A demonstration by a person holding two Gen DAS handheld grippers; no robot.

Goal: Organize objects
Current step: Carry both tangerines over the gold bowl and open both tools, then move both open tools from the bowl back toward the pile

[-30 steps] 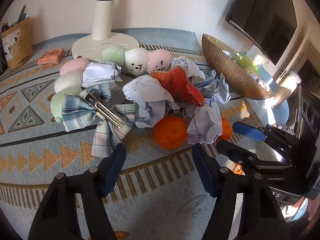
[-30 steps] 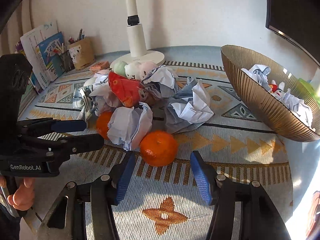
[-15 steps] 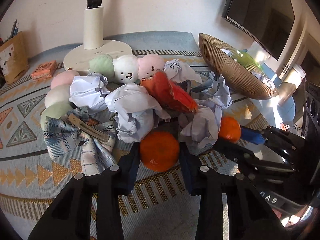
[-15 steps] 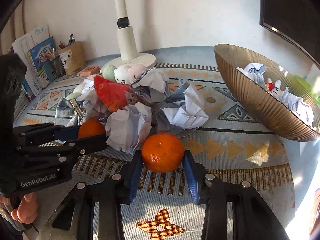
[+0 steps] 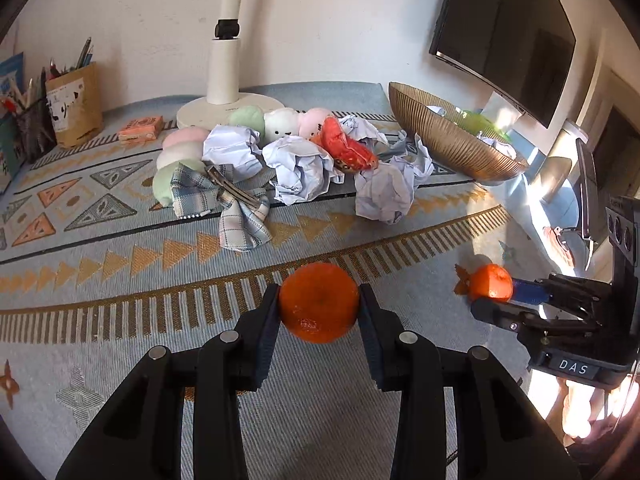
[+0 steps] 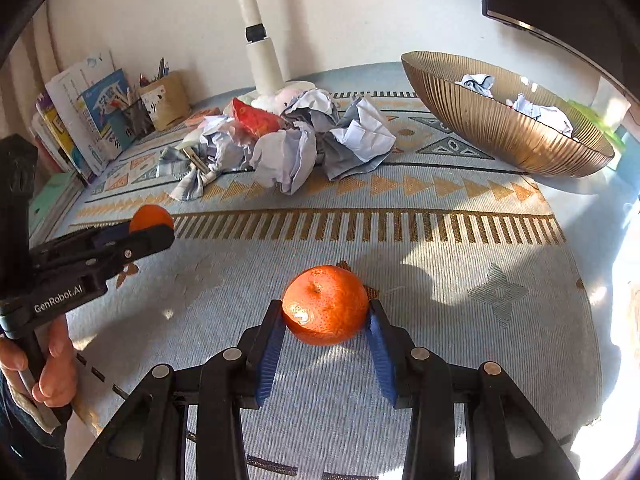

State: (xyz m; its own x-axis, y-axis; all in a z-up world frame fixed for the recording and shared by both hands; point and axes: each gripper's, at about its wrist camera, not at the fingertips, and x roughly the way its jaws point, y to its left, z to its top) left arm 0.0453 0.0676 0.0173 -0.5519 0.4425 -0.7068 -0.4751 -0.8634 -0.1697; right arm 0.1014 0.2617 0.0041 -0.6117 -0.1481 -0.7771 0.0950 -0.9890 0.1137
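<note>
You had left tongs (image 5: 319, 307) clenched on one orange (image 5: 319, 302), right tongs (image 6: 327, 317) clenched on other orange (image 6: 325, 305). Both sat low over bench (image 6: 440, 280), apart from paper pile (image 6: 296, 140); probably separating fruit from trash.

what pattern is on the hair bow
Blue and white plaid on the hair bow, clearest in the left wrist view.

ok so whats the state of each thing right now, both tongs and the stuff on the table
left tongs: shut on an orange
left orange: gripped, away from the pile
right tongs: shut on an orange
right orange: gripped, stem up
paper balls: crumpled, heaped
checked cloth: bunched, metal clip on it
bowl: tilted, crumpled paper inside
</note>
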